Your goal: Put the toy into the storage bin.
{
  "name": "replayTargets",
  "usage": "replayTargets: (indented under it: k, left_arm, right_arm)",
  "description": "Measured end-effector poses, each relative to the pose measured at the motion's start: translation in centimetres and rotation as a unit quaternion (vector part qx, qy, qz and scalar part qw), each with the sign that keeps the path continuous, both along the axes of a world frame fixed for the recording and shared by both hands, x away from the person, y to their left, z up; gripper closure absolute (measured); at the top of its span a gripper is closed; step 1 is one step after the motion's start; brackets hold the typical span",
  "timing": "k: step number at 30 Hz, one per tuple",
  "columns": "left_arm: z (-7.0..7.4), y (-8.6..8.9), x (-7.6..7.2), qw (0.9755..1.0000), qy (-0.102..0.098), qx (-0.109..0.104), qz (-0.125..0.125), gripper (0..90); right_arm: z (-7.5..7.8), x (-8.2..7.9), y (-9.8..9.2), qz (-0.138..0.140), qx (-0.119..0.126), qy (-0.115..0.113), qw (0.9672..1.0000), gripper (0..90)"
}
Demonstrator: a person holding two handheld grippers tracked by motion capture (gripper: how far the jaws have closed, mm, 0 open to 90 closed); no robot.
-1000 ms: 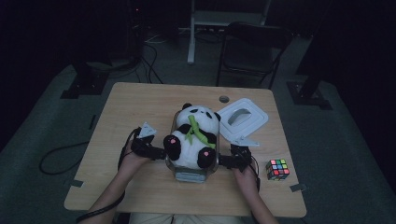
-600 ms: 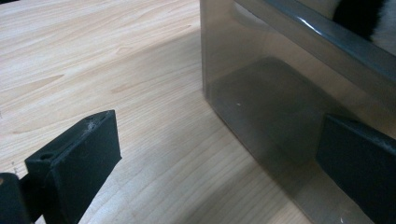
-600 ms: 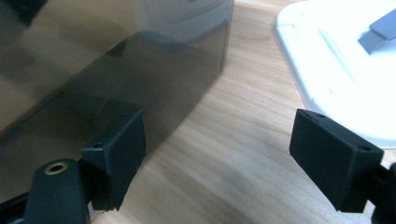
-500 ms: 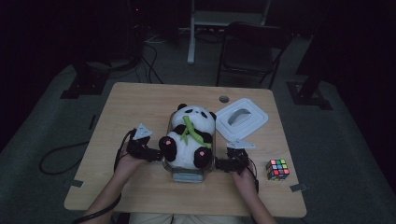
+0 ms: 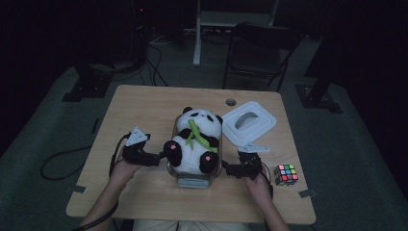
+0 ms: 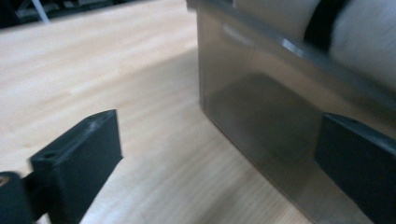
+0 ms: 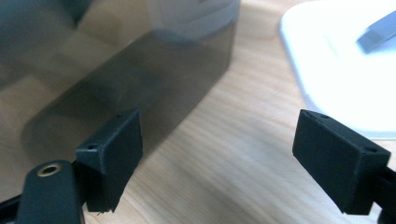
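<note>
A black-and-white panda plush (image 5: 195,139) with a green bamboo sprig sits in a clear plastic box (image 5: 192,181) at the middle of the wooden table (image 5: 144,106). My left gripper (image 5: 161,156) is open at the box's left side. In the left gripper view its jaws (image 6: 219,158) stand wide apart, low over the table, with the box wall (image 6: 280,102) just ahead and the plush (image 6: 359,37) above. My right gripper (image 5: 230,169) is open at the box's right side. In the right gripper view it (image 7: 219,154) faces the box corner (image 7: 116,60).
A white lid (image 5: 249,122) lies flat to the right of the box, and shows again (image 7: 341,65) beyond the right jaw. A colour cube (image 5: 286,174) rests near the table's right front corner. A dark chair (image 5: 260,53) stands behind the table.
Both grippers have drawn slightly toward the near edge, staying at the box's sides. The box and panda have shifted a little to the left.
</note>
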State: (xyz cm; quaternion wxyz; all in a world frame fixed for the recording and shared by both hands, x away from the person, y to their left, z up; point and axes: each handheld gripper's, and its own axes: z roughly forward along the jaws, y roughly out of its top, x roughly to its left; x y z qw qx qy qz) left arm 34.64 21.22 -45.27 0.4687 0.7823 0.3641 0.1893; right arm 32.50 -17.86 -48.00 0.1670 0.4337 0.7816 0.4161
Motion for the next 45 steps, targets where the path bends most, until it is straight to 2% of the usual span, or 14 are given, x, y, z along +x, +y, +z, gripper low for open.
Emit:
replayTargets:
  k: [3,7,10,16,19,21,25,27,30,31,35,37,40,45]
  left_arm:
    - [0.9,0.8,-0.3,0.9996,0.003,-0.028,0.010,4.2]
    - [2.3,1.4,-0.7,0.9985,0.043,-0.035,-0.003,5.1]
    - [3.4,1.3,-1.4,0.9984,0.043,-0.025,-0.027,5.9]
    - [6.1,0.8,-2.6,0.9982,0.013,-0.033,-0.048,8.7]
    - [7.8,0.4,-3.4,0.9979,-0.017,-0.037,-0.050,15.6]
    - [8.7,0.1,-4.0,0.9964,-0.035,-0.038,-0.067,20.6]
    - [10.0,-0.8,-4.9,0.9919,-0.050,-0.043,-0.108,40.6]
    - [10.4,-1.1,-5.1,0.9891,-0.052,-0.053,-0.128,43.8]
    - [10.7,-1.8,-5.5,0.9867,-0.060,-0.049,-0.143,50.6]
    - [10.8,-1.9,-5.5,0.9859,-0.062,-0.043,-0.150,57.7]
    - [10.7,-2.7,-5.4,0.9861,-0.062,-0.019,-0.153,67.1]
    - [10.6,-3.0,-5.5,0.9846,-0.061,-0.011,-0.163,73.3]
    - [10.4,-3.4,-5.7,0.9841,-0.060,0.004,-0.167,76.5]
    - [9.6,-3.4,-5.4,0.9836,-0.043,0.003,-0.175,76.5]
  right_arm:
    - [1.3,-0.4,-0.6,0.008,0.013,-0.007,0.9999,18.8]
    - [3.2,-0.9,-1.6,0.011,0.035,-0.013,0.9992,20.4]
    - [4.7,-1.2,-2.4,0.013,0.086,0.004,0.9962,12.7]
    - [7.6,-2.5,-2.5,0.052,0.113,-0.038,0.9915,17.3]
    - [9.1,-3.7,-2.0,0.062,0.099,-0.079,0.9899,45.5]
    - [10.0,-4.2,-1.6,0.069,0.092,-0.091,0.9892,62.0]
    - [11.4,-4.6,-0.6,0.081,0.082,-0.108,0.9875,79.5]
    - [12.0,-4.7,-0.2,0.093,0.081,-0.110,0.9863,88.4]
    - [12.8,-4.8,0.6,0.110,0.080,-0.112,0.9844,90.0]
    - [13.0,-4.9,0.8,0.115,0.081,-0.114,0.9835,90.0]
    - [13.6,-5.2,2.0,0.139,0.076,-0.112,0.9811,90.0]
    - [13.6,-5.3,2.5,0.152,0.078,-0.108,0.9794,90.0]
    - [13.3,-5.4,3.3,0.168,0.074,-0.100,0.9780,90.0]
    - [12.2,-5.3,4.2,0.182,0.065,-0.080,0.9778,90.0]
